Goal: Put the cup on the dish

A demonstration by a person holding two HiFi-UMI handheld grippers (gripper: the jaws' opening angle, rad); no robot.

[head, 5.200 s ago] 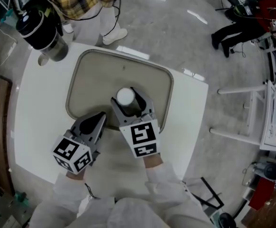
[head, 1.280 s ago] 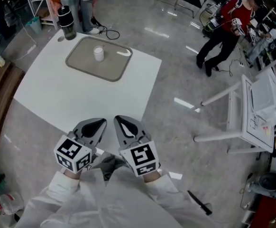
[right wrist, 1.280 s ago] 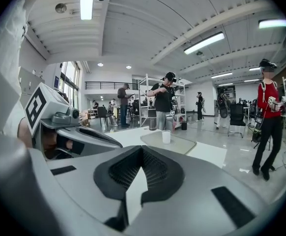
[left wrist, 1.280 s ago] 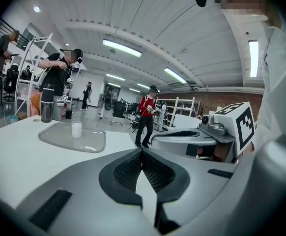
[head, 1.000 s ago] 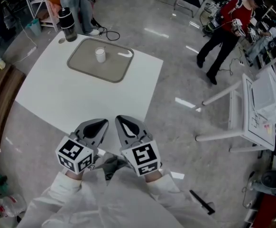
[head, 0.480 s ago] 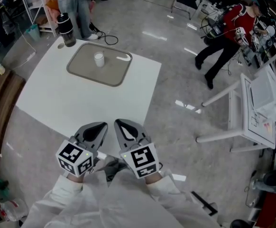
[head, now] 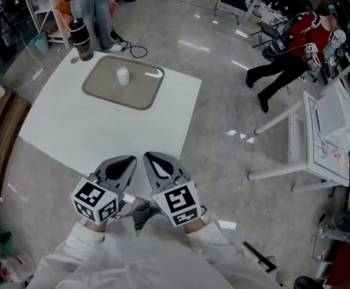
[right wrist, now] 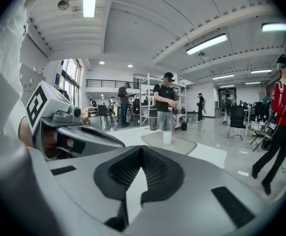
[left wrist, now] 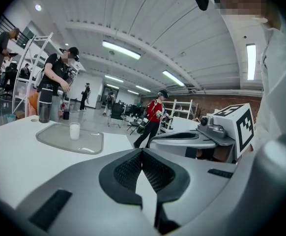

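Note:
A small white cup (head: 122,76) stands upright on the grey tray-like dish (head: 140,99) at the far side of the white table (head: 91,131). It also shows in the left gripper view as the cup (left wrist: 74,131) on the dish (left wrist: 91,149), and in the right gripper view as the cup (right wrist: 167,137) on the dish (right wrist: 182,147). Both grippers hang side by side close to my body, off the table's near corner. The left gripper (head: 130,160) and the right gripper (head: 148,158) are shut, with nothing between their pads.
A black tumbler (head: 80,39) stands at the table's far left corner, and a person (head: 91,5) stands just behind it. A person in red (head: 295,53) is on the floor to the right. A white stand (head: 325,137) stands at the right.
Five seconds ago both grippers were at the dish, the right one at the cup. They have since drawn back off the table. Over the last second they kept still.

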